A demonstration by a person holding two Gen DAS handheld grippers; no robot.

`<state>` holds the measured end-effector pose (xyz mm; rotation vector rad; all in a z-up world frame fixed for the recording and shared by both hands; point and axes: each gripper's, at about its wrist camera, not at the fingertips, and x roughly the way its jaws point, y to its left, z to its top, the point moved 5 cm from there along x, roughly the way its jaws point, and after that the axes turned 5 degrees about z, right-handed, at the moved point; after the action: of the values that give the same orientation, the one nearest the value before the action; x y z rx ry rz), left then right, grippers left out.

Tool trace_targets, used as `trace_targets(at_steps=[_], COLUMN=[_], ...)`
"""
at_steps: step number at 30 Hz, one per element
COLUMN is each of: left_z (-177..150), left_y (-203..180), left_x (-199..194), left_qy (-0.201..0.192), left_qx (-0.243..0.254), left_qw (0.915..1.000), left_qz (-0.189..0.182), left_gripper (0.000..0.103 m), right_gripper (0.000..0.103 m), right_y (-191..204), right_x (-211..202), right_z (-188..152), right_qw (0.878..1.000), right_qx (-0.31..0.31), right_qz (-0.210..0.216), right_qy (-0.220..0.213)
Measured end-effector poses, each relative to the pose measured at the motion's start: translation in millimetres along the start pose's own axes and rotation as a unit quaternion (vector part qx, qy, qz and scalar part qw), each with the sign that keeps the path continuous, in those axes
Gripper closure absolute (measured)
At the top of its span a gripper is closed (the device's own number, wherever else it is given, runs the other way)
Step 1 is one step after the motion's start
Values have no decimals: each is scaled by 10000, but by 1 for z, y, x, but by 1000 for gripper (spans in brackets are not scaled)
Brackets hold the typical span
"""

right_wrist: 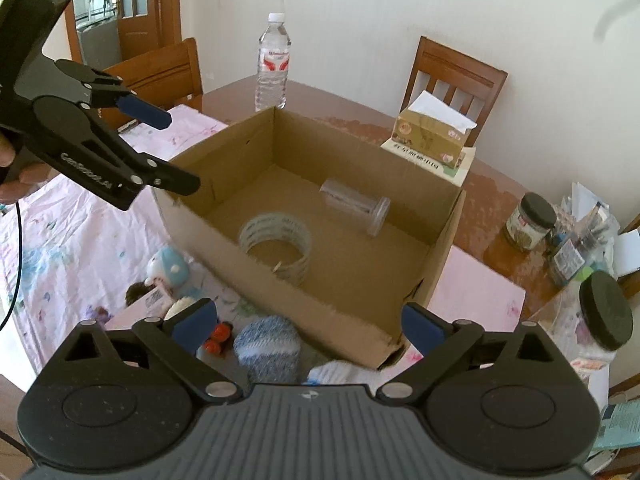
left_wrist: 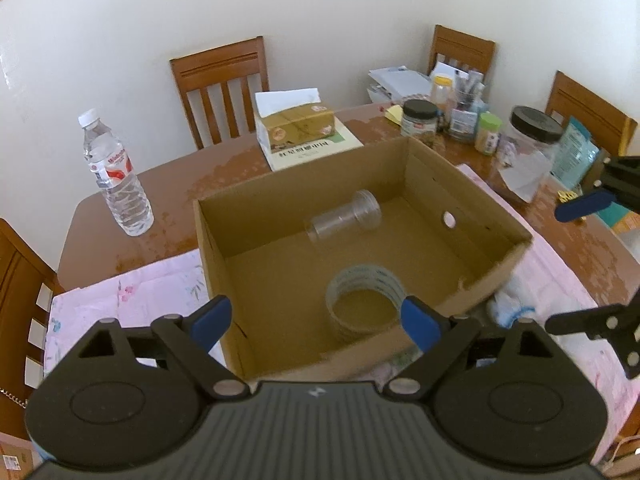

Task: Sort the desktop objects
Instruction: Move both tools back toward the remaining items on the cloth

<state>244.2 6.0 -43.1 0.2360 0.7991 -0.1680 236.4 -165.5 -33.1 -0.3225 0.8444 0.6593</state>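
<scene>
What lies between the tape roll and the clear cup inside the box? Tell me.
Nothing: bare cardboard floor separates the tape roll and the clear cup in the cardboard box; both wrist views show it.

White plaster walls (left_wrist: 320, 8), daylit. Brown wooden surface (left_wrist: 224, 168) ahead of the jaws, part-covered by pink floral cloth (right_wrist: 80, 240). Slat-backed wooden chairs (left_wrist: 224, 80) beyond its far edge. Glazed wooden door (right_wrist: 132, 8) far left.
</scene>
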Motion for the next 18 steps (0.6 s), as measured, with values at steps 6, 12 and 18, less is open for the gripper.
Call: trace_targets(at_steps=[6,12,18], left_z=[-21,-43,-67], left_y=[-6,-11,-20], left_x=[-15,-25,-28], left_qy=[80,138,298], left_qx=[-53,-111,-124], left_qw=[9999,9997,9992], left_qz=[-93,-169,-245], left_gripper=[11,11,11], right_gripper=[2,2,2], right_y=[11,21,32], right_x=[-4,-8,-10], right_z=[-11,-21,-33], right_qw=[10000,10000,10000], right_qx=[35,33,-34], right_qz=[40,15,-20], right_qy=[26,17,53])
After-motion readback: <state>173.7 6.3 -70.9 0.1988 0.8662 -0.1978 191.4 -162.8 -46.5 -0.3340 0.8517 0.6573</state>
